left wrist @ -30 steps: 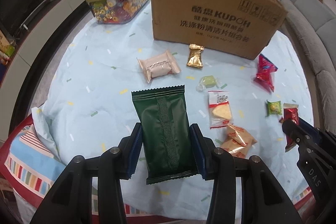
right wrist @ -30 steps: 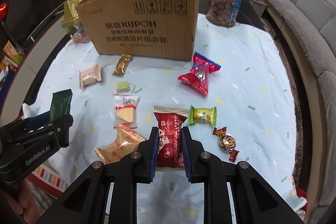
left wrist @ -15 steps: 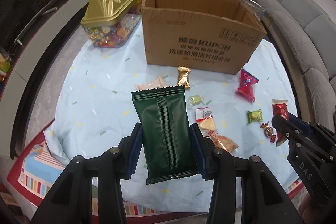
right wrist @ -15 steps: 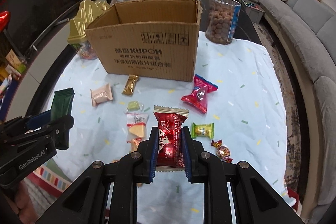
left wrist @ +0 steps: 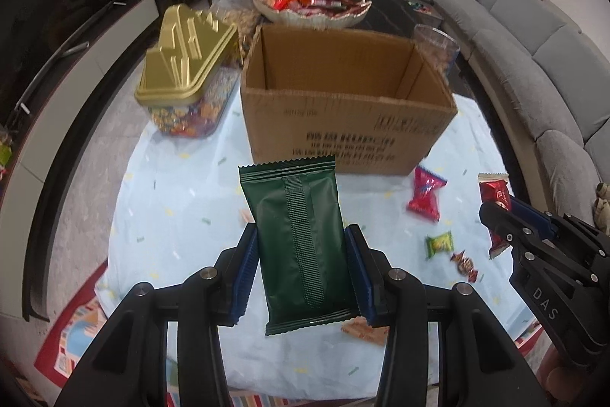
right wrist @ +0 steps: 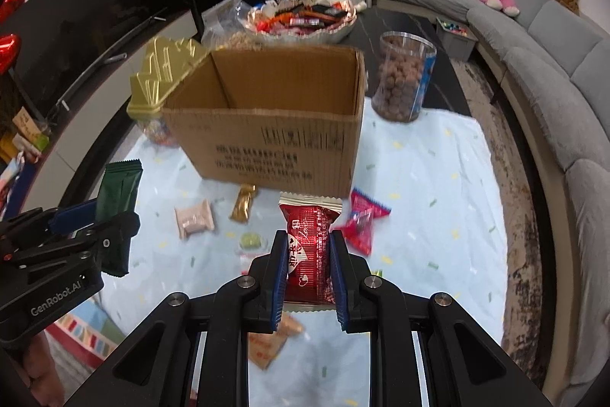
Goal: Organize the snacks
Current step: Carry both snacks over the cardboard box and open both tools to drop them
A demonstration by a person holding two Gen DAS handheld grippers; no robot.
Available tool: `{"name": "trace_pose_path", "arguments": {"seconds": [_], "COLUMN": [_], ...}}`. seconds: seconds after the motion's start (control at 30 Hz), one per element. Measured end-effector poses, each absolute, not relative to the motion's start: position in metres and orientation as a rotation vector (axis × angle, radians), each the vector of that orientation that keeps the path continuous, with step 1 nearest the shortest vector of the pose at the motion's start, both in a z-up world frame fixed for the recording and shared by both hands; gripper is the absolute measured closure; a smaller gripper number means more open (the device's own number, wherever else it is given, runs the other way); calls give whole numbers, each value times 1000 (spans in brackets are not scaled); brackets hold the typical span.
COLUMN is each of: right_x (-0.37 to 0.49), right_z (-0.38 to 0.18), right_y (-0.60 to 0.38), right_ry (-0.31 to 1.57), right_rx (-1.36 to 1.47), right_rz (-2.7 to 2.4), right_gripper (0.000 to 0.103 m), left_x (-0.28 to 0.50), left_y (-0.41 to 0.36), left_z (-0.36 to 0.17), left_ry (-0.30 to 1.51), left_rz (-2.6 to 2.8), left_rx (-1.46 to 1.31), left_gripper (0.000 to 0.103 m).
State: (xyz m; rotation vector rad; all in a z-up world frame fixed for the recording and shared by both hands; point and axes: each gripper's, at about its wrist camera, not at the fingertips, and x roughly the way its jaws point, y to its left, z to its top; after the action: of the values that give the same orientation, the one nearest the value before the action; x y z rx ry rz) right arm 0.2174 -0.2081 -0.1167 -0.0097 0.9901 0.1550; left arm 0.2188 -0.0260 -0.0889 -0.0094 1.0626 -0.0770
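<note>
Jaws pinch a ridged dark-green packet [left wrist: 301,246] and glossy red packet [right wrist: 309,254].

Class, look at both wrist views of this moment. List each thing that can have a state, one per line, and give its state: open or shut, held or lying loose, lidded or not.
Left claw: shut on the green packet.
Green packet: held, off the cloth.
Right claw: shut on the red packet.
Red packet: held, off the cloth.
Cardboard box: open-topped, upright.
Gold-lidded candy tub: lid on.
Pink packet: lying loose on the cloth.
Gold-wrapped candy: lying loose.
</note>
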Motion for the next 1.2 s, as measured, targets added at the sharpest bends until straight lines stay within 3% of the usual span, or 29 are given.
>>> {"name": "trace_pose_path", "arguments": {"seconds": [0.63, 1.2], "right_x": [295, 358], "right_z": [-64, -68], "right_y": [-193, -181], "right_ry": [896, 927], "right_rx": [-26, -28], "right_rz": [155, 156], "right_gripper": [81, 81], "left_x": [297, 373], "left_y": [-22, -23], "left_z": [-35, -49], "left_ry": [993, 1032], "left_rz": [-130, -154], "left_rx": [9, 17], "left_gripper": [59, 59]}}
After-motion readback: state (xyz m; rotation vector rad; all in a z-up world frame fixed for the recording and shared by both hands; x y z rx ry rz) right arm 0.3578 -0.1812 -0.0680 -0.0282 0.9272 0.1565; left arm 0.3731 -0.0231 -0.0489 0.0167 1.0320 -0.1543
